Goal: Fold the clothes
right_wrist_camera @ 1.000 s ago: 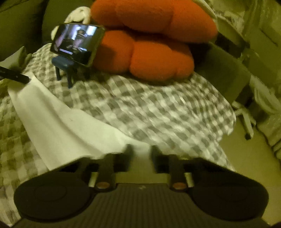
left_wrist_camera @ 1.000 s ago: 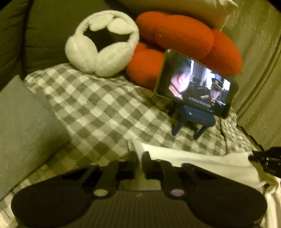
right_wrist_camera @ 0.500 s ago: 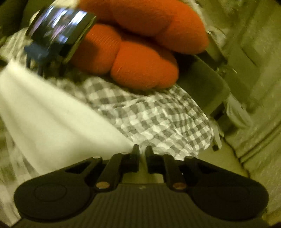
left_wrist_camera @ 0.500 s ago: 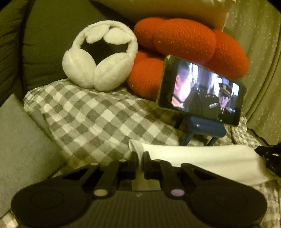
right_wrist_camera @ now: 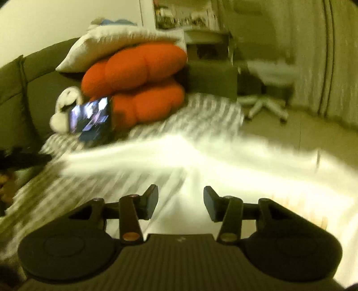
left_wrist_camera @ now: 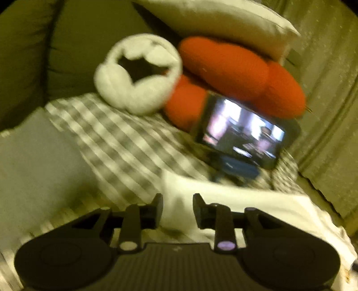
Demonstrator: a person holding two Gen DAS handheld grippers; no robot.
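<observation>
A white cloth [left_wrist_camera: 235, 201] lies across the grey-and-white checked blanket [left_wrist_camera: 116, 138] on the sofa, blurred by motion in both views. My left gripper [left_wrist_camera: 177, 208] hovers at the cloth's left corner. Its jaws are opening, and the cloth shows in the gap without the pads pressing on it. In the right wrist view the white cloth [right_wrist_camera: 223, 161] stretches from left to right as a long band. My right gripper [right_wrist_camera: 180, 202] is over its near edge with jaws opening wide, and nothing is pinched between the fingers.
A phone [left_wrist_camera: 243, 136] on a blue stand plays video just behind the cloth. Behind it sit orange cushions [left_wrist_camera: 235, 71], white fluffy earmuffs [left_wrist_camera: 138, 73] and a pale pillow [left_wrist_camera: 214, 20]. A grey cushion [left_wrist_camera: 33, 161] lies left. An office chair base [right_wrist_camera: 266, 107] stands on the floor right.
Both grippers were shut on the white cloth's edge and their jaws have now parted off it. The right gripper swung and rolled, so the cloth now lies spread ahead of it.
</observation>
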